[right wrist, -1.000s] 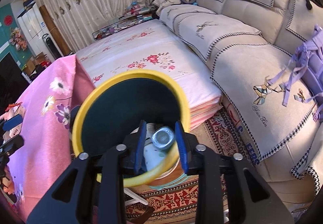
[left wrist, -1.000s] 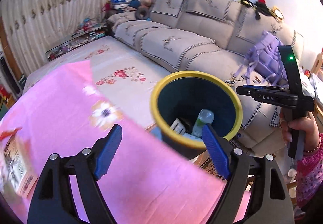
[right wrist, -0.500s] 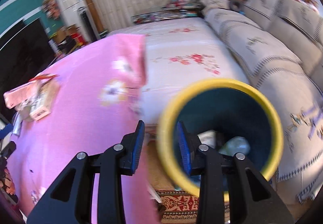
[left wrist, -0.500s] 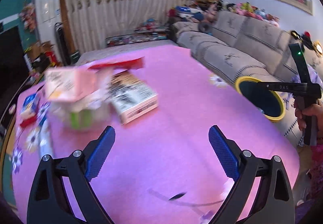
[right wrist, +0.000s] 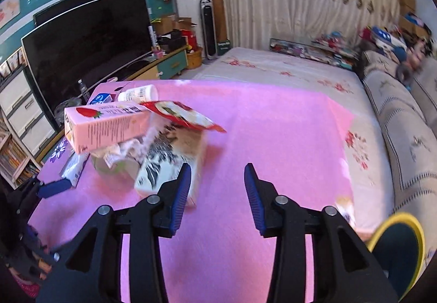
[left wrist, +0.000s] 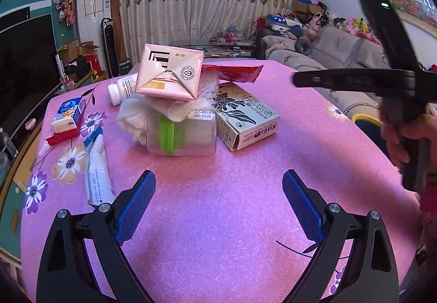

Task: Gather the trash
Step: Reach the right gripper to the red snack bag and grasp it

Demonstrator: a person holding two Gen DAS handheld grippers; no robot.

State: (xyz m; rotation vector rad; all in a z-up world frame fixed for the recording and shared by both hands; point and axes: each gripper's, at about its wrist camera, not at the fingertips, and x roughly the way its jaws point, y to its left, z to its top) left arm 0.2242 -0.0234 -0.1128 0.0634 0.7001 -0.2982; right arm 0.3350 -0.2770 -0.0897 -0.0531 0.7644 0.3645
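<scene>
Hovering wide-open and empty, the left gripper (left wrist: 218, 204) and right gripper (right wrist: 217, 188) face the pink rectangular carton (left wrist: 169, 75) topping the trash pile.

Tablecloth (left wrist: 232, 193): glittery pink, white and purple flowers at the edge.
Carton on top (left wrist: 169, 75): pale pink, black stripes.
Flat box (left wrist: 245, 114): cream, black leaf print.
Wrapper (left wrist: 235, 72): red.
Bin rim (right wrist: 404, 223): yellow, dark inside.
Finger pads (left wrist: 135, 210): blue.

Matt pink tablecloth (left wrist: 218, 207), glossy pink paper carton (left wrist: 169, 75), crumpled white tissue (left wrist: 131, 117).
</scene>
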